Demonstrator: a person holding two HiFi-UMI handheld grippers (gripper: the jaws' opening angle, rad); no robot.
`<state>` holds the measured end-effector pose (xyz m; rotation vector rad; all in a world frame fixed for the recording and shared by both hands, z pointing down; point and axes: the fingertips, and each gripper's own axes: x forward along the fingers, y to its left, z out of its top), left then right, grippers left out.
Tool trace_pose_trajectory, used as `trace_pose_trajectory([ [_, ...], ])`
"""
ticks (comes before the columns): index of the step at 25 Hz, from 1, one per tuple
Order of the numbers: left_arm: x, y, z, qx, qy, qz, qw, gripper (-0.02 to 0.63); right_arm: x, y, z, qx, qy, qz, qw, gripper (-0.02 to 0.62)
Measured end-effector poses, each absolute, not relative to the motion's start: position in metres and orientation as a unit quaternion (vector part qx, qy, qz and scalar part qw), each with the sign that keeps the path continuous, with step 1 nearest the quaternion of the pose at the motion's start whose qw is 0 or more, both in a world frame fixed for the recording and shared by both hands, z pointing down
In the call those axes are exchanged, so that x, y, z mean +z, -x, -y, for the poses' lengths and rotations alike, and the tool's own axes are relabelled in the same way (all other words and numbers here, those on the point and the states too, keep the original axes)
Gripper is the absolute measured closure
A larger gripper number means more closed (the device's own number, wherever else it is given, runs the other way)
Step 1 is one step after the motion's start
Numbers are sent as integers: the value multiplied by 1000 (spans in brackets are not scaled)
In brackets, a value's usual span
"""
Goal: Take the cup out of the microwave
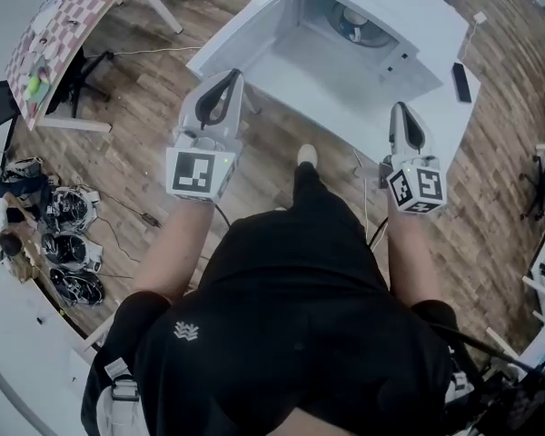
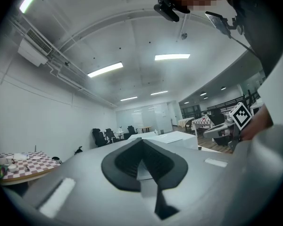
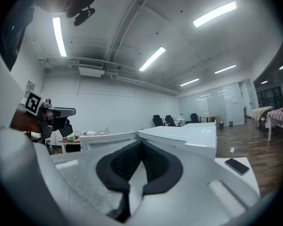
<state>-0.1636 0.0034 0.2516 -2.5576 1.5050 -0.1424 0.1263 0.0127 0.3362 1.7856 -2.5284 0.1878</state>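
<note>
- Wood floor (image 1: 163,143) fills the head view, and the person's dark clothing (image 1: 291,316) takes up the lower half.
- A white bench (image 1: 440,121) stands ahead of the person. Its near edge runs across just beyond both jaw tips.
- The microwave (image 1: 418,16) sits on the bench's far part, white, with its door (image 1: 241,30) swung open on the left side. The cavity faces the person.
- Off past the bench's left corner there's a checkered table (image 1: 73,7).
- The left hand-held gripper (image 1: 234,78) is held level, pointing at the bench's near left corner. Its own view (image 2: 141,141) has the dark pads meeting at the tip with nothing between them.
- The right hand-held gripper (image 1: 400,109) is over the bench's near right edge. Its pads are pressed together too and it is empty (image 3: 141,142).
- A dark phone (image 1: 460,82) lies flat at the bench's right edge, right of the microwave.
- A round dark-centred shape (image 1: 354,21) shows deep in the cavity, right of centre. I cannot tell whether that's the cup, and it's too small to call its long axis or which way it points.
- Only the head view looks into the cavity. The left gripper view catches just the white microwave top (image 2: 174,138).
- The right gripper view shows the open door edge-on (image 3: 108,139) and the phone (image 3: 237,166).
- Each gripper view picks up the other gripper at its side (image 2: 226,128) (image 3: 52,114).
</note>
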Motion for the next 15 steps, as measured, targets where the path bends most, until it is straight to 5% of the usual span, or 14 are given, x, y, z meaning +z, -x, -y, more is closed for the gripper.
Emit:
trace_pose_trajectory([
  [15, 246, 113, 138, -66, 858, -503, 86, 603, 341, -120, 111, 62, -549, 833, 34, 595],
])
